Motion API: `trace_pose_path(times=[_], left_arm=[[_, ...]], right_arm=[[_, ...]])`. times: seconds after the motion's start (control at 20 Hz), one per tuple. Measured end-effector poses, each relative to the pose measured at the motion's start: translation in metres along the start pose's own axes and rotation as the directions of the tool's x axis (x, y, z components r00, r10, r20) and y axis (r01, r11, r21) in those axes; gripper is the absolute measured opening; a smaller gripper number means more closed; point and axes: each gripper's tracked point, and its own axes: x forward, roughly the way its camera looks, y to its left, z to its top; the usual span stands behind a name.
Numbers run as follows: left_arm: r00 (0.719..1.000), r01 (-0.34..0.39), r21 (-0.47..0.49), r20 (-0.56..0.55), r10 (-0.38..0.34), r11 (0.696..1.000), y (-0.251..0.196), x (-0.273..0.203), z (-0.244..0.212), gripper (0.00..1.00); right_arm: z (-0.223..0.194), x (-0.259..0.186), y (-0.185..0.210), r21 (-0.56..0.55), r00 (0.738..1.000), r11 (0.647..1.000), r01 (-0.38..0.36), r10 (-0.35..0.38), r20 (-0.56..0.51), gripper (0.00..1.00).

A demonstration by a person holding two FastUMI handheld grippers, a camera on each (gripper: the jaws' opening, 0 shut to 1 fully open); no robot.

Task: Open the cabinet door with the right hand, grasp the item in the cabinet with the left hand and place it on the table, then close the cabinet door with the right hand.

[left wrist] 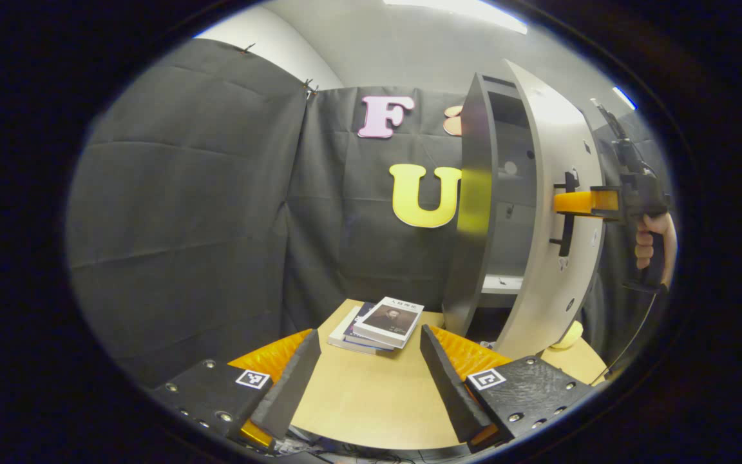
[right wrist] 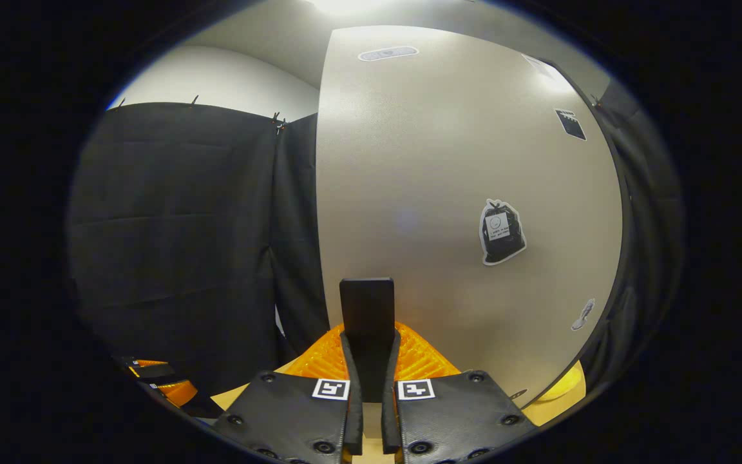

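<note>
Spread wide, the left gripper (left wrist: pixel 371 380) is held empty above the table (left wrist: pixel 371 412) in the left gripper view; the books (left wrist: pixel 380 325), the task's item, lie just beyond its fingertips. The cabinet door (left wrist: pixel 558 212) is ajar, its handle (left wrist: pixel 567 212) met by the right gripper (left wrist: pixel 580 201). In the right gripper view, the right gripper (right wrist: pixel 371 361) is clamped on the handle (right wrist: pixel 366 309) against the cabinet door (right wrist: pixel 461 193).

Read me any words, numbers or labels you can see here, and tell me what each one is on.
Top book cover: a title line, too small to read.
Bag-shaped sticker on the cabinet door: print too small to read.
Square markers beside the jaws: coded patterns, no words.
</note>
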Motion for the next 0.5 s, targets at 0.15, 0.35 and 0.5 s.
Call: trace_pose_path(times=[0.15,0.35,0.5], left_arm=[[1.000,0.011,-0.001,0.013,-0.011,1.000,-0.015,-0.002,0.009,0.94],[0.999,0.031,-0.004,0.020,-0.031,1.000,-0.025,0.007,0.013,0.93],[0.997,0.068,0.004,0.020,-0.069,0.998,-0.038,0.020,0.018,0.95]], right_arm=[[-0.003,-0.016,-0.002,-0.011,1.000,1.000,-0.020,0.020,-0.006,0.13],[-0.008,-0.023,-0.006,0.007,0.999,0.999,-0.033,0.033,-0.018,0.13],[-0.010,-0.029,-0.010,-0.003,1.000,1.000,-0.010,0.009,-0.028,0.10]])
